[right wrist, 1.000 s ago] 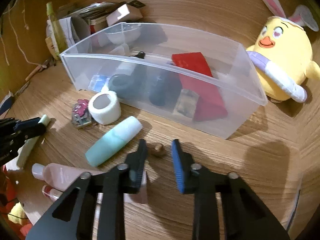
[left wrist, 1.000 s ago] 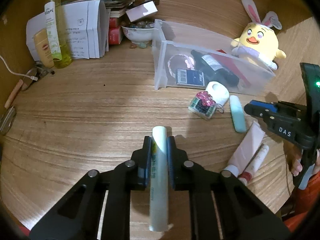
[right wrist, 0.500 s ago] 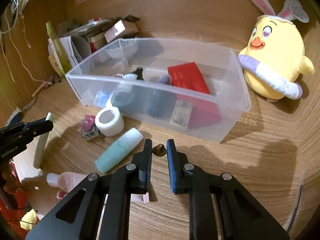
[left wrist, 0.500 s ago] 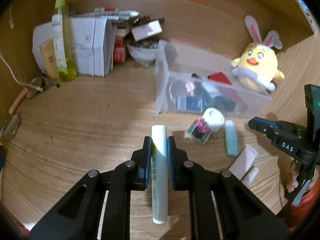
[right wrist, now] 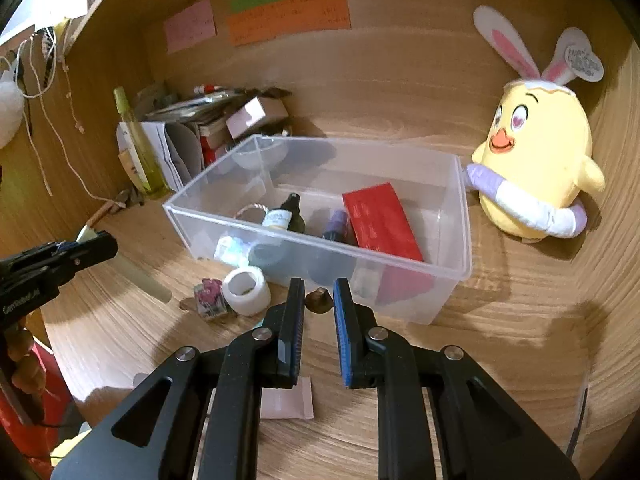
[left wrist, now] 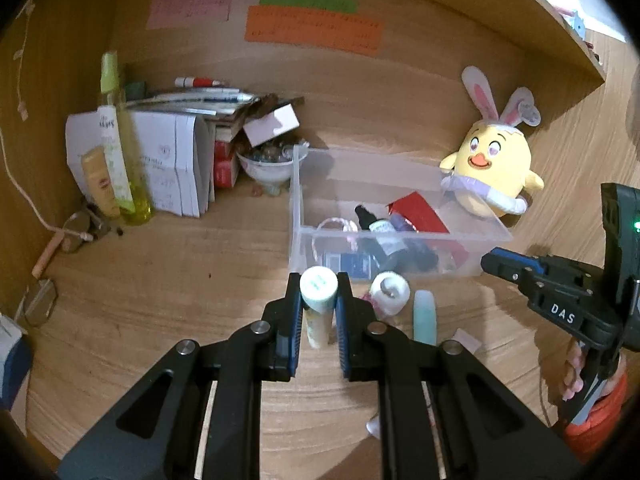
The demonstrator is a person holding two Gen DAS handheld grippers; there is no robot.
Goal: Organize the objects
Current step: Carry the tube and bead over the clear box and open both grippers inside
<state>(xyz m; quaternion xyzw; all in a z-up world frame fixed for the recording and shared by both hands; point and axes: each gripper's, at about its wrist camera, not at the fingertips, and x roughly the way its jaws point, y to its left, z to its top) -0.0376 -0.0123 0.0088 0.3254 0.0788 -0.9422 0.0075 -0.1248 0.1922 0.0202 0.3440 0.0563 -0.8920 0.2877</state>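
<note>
wooden surface point(right wrist: 500, 340), clear bin point(right wrist: 460, 240); left claw point(left wrist: 319, 300) gripping pale tube point(left wrist: 318, 292), right claw point(right wrist: 319, 300) pinching small brown object point(right wrist: 319, 300).

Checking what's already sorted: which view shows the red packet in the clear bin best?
The right wrist view: the red packet lies open to view inside the clear bin. In the left wrist view it is farther off and partly behind the bin wall.

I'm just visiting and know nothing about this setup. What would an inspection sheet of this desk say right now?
Surface: wooden desk, crowded.
Job's things: clear bin part filled; tape roll, teal tube outside it.
Clutter: papers, yellow bottle, bowl, plush chick.
Grippers: left gripper shut on pale tube; right gripper shut on small brown object.
Cables: white cord at left.
Surroundings: coloured notes on back panel.
</note>
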